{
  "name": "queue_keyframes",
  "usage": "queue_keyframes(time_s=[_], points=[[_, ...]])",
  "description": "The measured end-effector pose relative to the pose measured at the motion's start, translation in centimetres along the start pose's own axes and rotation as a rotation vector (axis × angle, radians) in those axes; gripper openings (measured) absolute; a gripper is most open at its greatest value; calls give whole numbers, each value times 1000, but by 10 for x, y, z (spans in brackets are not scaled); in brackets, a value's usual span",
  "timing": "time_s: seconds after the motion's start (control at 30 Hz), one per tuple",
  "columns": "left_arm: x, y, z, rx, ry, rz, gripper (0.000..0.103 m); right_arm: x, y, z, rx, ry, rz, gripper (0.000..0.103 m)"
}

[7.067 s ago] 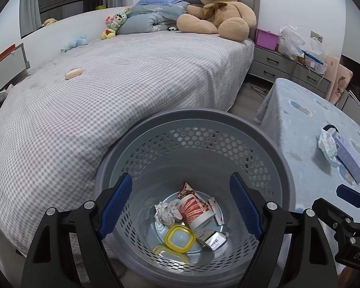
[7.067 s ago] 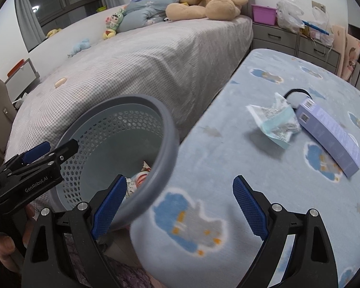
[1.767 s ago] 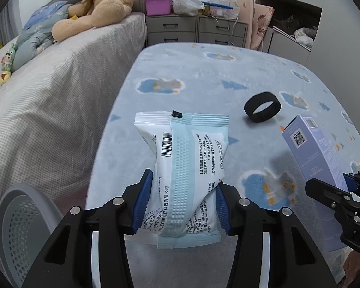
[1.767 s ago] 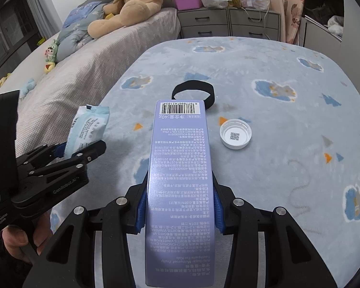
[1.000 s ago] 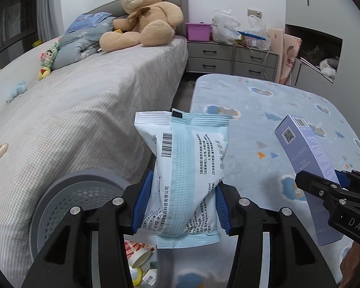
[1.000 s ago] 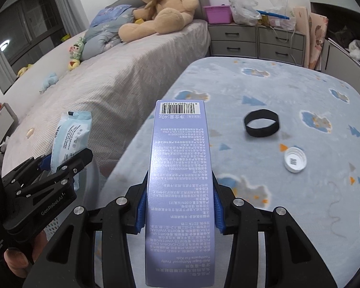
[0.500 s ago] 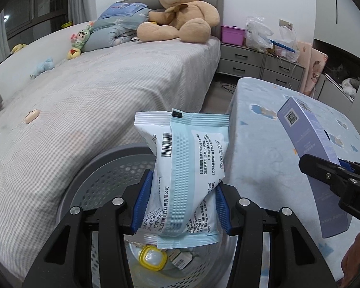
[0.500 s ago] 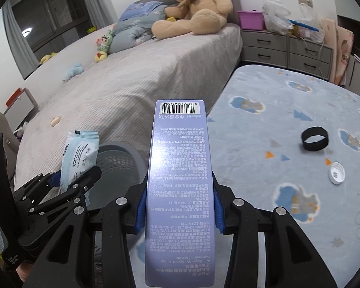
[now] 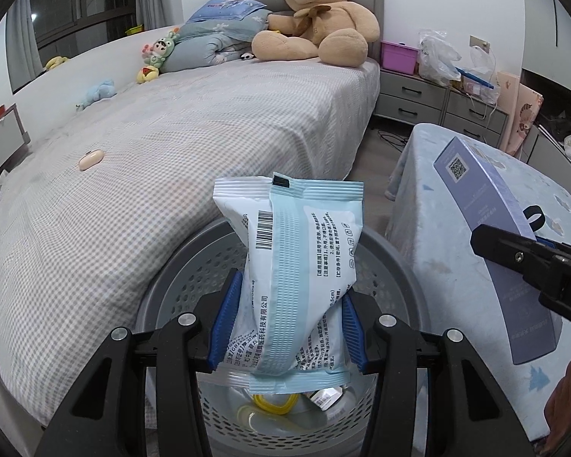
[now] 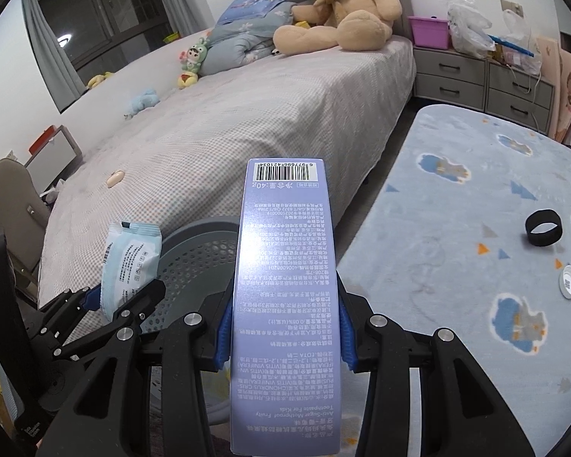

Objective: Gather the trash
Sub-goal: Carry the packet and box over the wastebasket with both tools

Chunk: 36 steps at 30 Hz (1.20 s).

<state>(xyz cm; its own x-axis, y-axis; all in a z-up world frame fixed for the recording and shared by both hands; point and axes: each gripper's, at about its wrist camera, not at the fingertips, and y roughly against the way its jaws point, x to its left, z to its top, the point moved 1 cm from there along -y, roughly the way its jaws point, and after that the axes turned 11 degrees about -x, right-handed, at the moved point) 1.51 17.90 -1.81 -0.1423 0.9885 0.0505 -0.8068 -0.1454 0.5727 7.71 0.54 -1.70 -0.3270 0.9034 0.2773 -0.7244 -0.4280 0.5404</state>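
1. Left gripper (image 9: pixel 287 321): jaws partly closed, blue pads (image 9: pixel 224 320) pressing both sides of a pale blue and white sachet (image 9: pixel 293 262), held upright at centre frame.
2. Directly above the grey perforated basket (image 9: pixel 396 266) at lower centre; yellow lid (image 9: pixel 272 405) and other scraps visible inside.
3. On the sachet: barcode at upper left, columns of Chinese print, too small to read.
4. Right gripper (image 10: pixel 283 337): jaws clamped on the sides of a lilac carton (image 10: pixel 285 297), standing at centre of the right wrist view.
5. On the carton, printed upside down: barcode, "40g", "Anti-Sugar Mothproof Fruity Toothpaste For Kids".
6. Beside the basket, at right of frame: surface (image 10: pixel 456 236) under a blue cloth, carrying a black ring (image 10: pixel 544 233) and a white cap (image 10: pixel 569 282).
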Motion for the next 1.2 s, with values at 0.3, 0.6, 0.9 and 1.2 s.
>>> queue_keyframes(time_s=[0.3, 0.6, 0.9, 1.2], points=[[20, 0, -8, 21, 20, 33, 48, 18, -11, -6, 26, 28, 28, 43], [31, -4, -12, 39, 36, 42, 48, 33, -28, -12, 74, 53, 71, 43], [40, -8, -15, 52, 48, 57, 48, 45, -42, -14, 101, 48, 111, 43], [47, -9, -15, 58, 62, 61, 48, 54, -48, -17, 110, 66, 124, 45]])
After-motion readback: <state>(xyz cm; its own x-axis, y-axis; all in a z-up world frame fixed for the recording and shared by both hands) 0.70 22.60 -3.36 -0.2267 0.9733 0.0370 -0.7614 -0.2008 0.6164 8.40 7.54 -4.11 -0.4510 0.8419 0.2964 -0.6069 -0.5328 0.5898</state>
